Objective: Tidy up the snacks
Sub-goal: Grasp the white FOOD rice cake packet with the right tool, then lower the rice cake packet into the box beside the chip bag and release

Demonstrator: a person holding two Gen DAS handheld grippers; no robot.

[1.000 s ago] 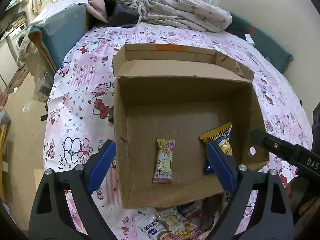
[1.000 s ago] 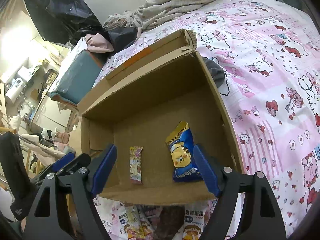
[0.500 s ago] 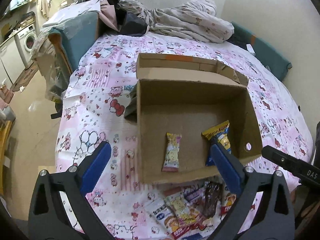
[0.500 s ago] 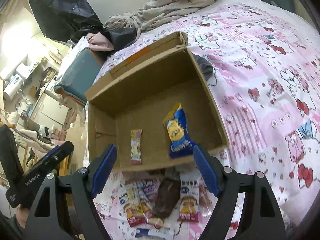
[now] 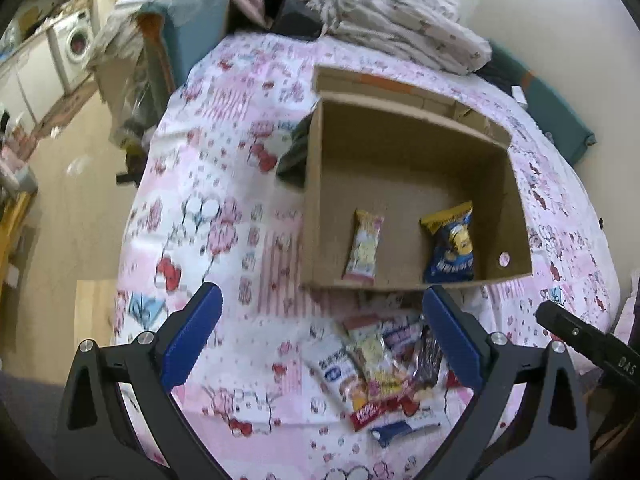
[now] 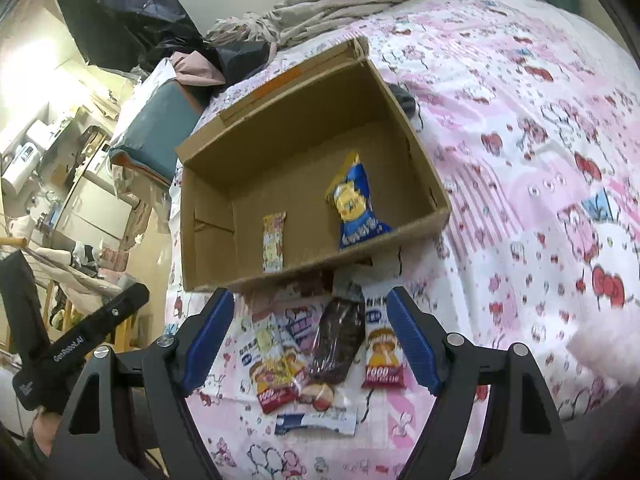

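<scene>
Both the left gripper (image 5: pixel 320 332) and right gripper (image 6: pixel 310 332) hold their jaws open and empty at frame bottom, above loose snacks (image 6: pixel 320 356); the box (image 6: pixel 304 276) at center holds 2 packets.

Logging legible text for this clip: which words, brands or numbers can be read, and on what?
"GenRobot.AI": on the left gripper, right wrist view.
"DAS": on the right gripper, left wrist view, cut off at the edge.
"100": on the red-bottomed packet.
Blue bag, pink bar, other packets: print too blurred to read.
</scene>
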